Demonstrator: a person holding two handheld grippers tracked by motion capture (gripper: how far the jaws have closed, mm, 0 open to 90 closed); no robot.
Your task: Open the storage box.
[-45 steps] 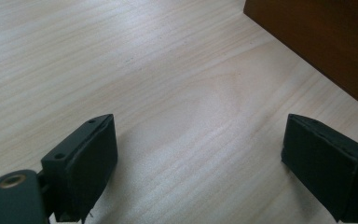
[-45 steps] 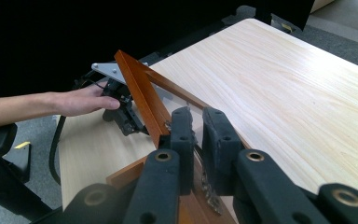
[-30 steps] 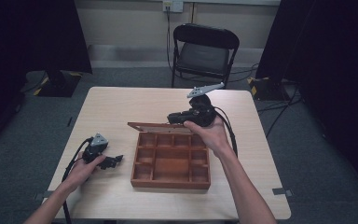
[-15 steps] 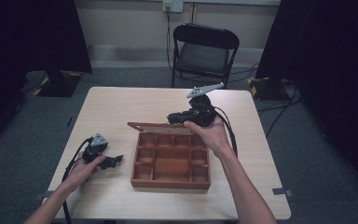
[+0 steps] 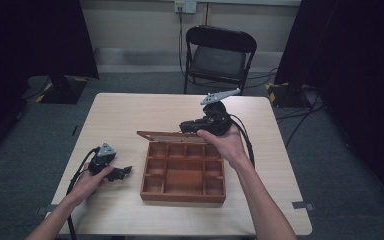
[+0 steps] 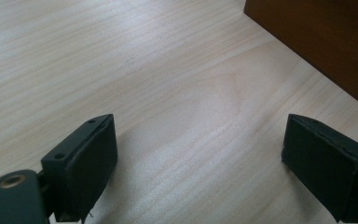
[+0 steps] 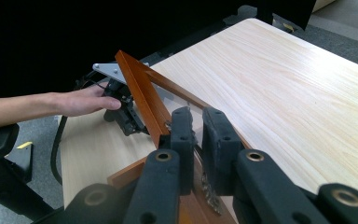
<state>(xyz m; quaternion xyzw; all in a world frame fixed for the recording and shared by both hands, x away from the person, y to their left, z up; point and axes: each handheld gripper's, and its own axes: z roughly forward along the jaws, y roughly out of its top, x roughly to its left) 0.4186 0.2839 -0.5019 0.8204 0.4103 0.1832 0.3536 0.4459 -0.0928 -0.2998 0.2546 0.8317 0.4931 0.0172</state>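
Observation:
A brown wooden box (image 5: 182, 196) with several compartments sits mid-table, and its side wall (image 6: 317, 42) rises close ahead in the left gripper view. Its thin framed lid (image 5: 165, 135) stands raised at the far edge. My right gripper (image 5: 185, 126) reaches in from the right and is shut on the lid; in the right gripper view the jaws (image 7: 198, 126) pinch the lid's wooden frame (image 7: 140, 93). My left gripper (image 5: 125, 172) rests on the table just left of the box, open (image 6: 198, 158), with bare tabletop between its pads.
The light wooden table (image 5: 130, 115) has free surface behind and to the left of the box. A black folding chair (image 5: 217, 55) stands beyond the far edge. Cables trail from both grippers, and dark curtains flank the room.

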